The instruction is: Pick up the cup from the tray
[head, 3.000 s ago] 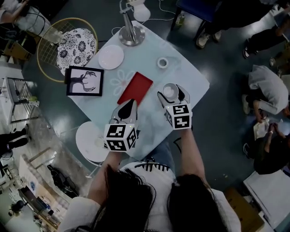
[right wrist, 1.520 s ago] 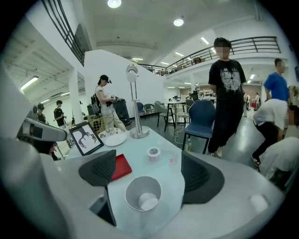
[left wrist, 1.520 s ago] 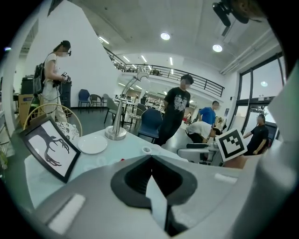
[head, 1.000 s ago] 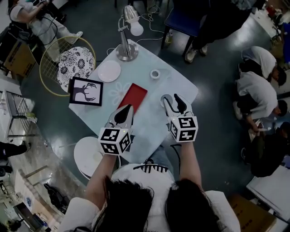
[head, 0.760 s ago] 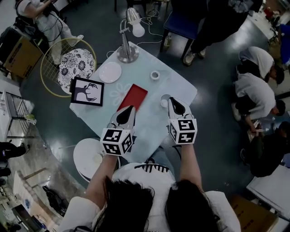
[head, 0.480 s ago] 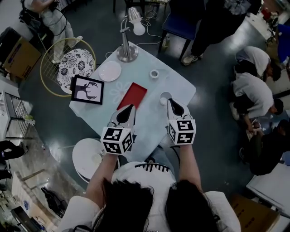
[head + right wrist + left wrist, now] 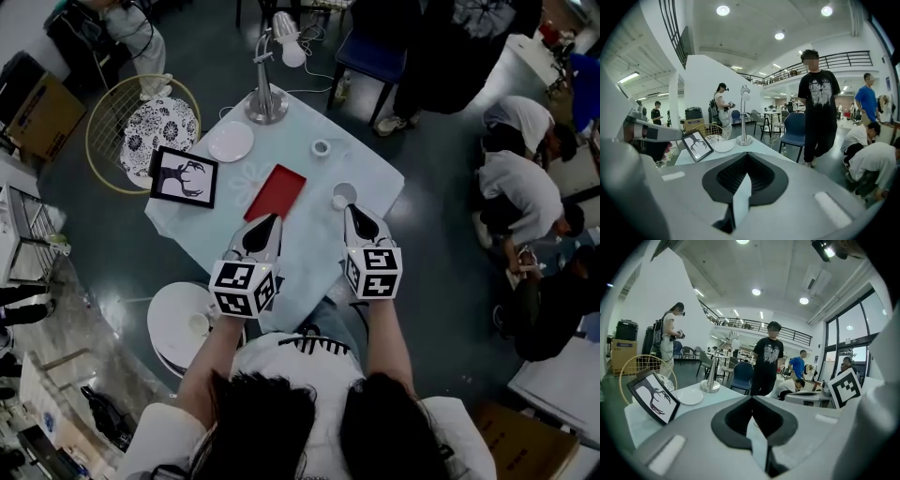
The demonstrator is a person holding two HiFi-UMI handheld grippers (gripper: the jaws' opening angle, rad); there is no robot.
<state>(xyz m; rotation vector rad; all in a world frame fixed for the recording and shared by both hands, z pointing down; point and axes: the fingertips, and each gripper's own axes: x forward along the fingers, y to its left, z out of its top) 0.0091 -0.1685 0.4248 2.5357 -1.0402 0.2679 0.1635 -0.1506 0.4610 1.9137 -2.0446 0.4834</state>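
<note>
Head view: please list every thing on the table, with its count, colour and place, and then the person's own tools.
Square table: one, pale blue, centre of the view.
Flat rectangular tray: one, red, middle of the table.
Small round cup: one, white, on the table just right of the tray, not on it.
Small ring-shaped roll: one, white, beyond the cup.
Round plate: one, white, far left of the table.
Metal desk lamp: one, silver, far corner.
Framed picture: one, black and white, left edge.
Left tool: one, grey, shut, empty.
Right tool: one, grey, shut, empty.
</note>
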